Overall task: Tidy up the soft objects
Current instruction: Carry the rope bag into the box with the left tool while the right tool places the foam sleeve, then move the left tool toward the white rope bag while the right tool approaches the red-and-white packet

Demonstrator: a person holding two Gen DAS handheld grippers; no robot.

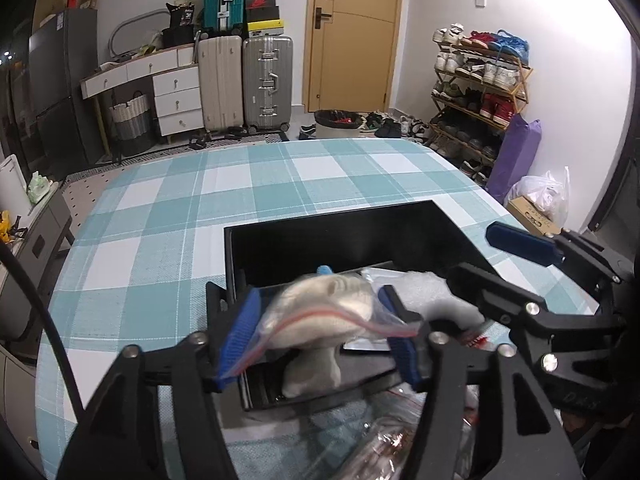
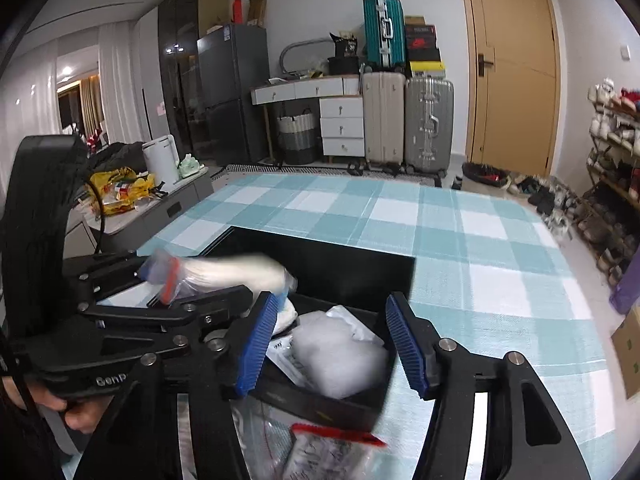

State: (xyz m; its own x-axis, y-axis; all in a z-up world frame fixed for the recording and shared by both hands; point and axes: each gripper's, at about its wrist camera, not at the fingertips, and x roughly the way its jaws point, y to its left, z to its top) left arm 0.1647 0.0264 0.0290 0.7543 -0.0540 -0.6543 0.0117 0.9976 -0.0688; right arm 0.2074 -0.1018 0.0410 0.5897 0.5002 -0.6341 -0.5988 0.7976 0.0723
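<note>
The left gripper (image 1: pixel 320 332) squeezes a zip bag of white soft stuff (image 1: pixel 320 312) just above the black box (image 1: pixel 340 232) on the checked tablecloth (image 1: pixel 160 208); it should go low over the box before letting go. The right gripper (image 2: pixel 334 344) is wide open, holding nothing, over another white bag (image 2: pixel 340 352) inside the box.

Zip bag (image 1: pixel 320 316) motion-blurred; white contents unidentifiable. Black box (image 1: pixel 288 248) near wall hidden behind it. Second red-sealed bag (image 2: pixel 332 452) cut off at 6 o'clock.
</note>
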